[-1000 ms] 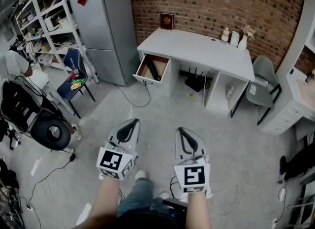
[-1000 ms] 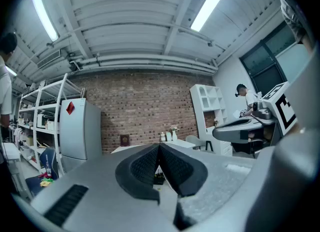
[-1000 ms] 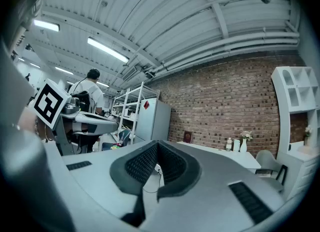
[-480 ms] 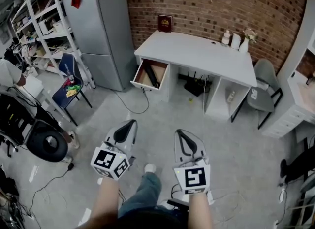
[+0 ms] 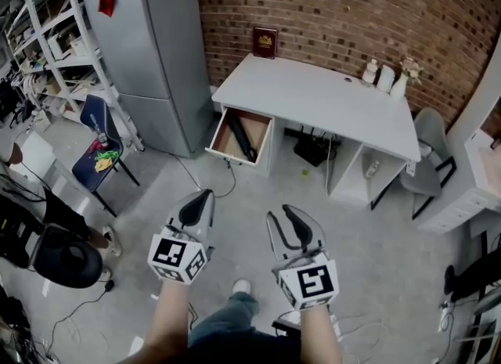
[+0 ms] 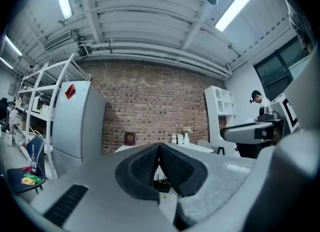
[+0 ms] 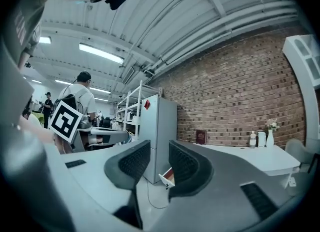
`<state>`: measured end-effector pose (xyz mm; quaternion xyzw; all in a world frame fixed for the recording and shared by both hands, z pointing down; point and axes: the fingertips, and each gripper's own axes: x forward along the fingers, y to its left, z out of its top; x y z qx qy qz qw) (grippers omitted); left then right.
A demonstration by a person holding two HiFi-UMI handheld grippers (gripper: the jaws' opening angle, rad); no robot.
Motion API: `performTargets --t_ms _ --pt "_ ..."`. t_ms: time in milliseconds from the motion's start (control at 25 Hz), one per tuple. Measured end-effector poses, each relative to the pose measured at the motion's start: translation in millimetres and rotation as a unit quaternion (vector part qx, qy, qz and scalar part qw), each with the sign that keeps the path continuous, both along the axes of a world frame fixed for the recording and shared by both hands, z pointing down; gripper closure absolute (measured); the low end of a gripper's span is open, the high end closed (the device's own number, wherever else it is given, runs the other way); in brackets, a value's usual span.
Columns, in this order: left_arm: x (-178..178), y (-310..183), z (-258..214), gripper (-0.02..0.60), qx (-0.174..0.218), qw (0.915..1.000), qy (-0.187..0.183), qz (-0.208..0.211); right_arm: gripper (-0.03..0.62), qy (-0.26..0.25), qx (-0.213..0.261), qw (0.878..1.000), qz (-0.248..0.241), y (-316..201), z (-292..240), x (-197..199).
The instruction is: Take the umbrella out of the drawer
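Observation:
The white desk (image 5: 329,100) stands against the brick wall, and its left drawer (image 5: 221,130) is pulled open. A dark folded umbrella (image 5: 241,137) lies inside it. Both grippers are held level over the floor, well short of the drawer. My left gripper (image 5: 205,194) is shut and empty; in the left gripper view its pads (image 6: 159,147) meet with nothing between them. My right gripper (image 5: 279,215) is open and empty. In the right gripper view the open drawer (image 7: 167,176) shows through the gap of that gripper (image 7: 160,153).
A grey fridge (image 5: 153,49) stands left of the desk, with metal shelving (image 5: 55,34) and a blue chair (image 5: 98,155) further left. A grey chair (image 5: 434,147) is at the desk's right. A red book (image 5: 264,42) and bottles (image 5: 383,77) sit on the desk. Cables lie on the floor.
The desk and drawer have come closer as both grippers advanced toward them. The right gripper's jaws, together before, now stand apart. The left gripper stays shut.

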<state>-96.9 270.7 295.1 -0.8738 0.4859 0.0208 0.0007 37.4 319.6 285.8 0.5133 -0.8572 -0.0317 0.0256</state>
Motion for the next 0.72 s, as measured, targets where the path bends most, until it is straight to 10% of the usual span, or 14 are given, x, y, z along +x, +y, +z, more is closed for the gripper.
performTargets --t_ms 160,720 --pt "-6.8 -58.2 3.5 0.583 -0.013 0.9998 -0.005 0.016 0.590 0.054 -0.003 0.997 0.051 -59.1 6.6 -3.3" --pt "-17.9 -176.2 43.7 0.584 -0.089 0.9953 -0.002 0.038 0.600 0.081 -0.039 0.991 0.101 -175.1 25.7 -7.0"
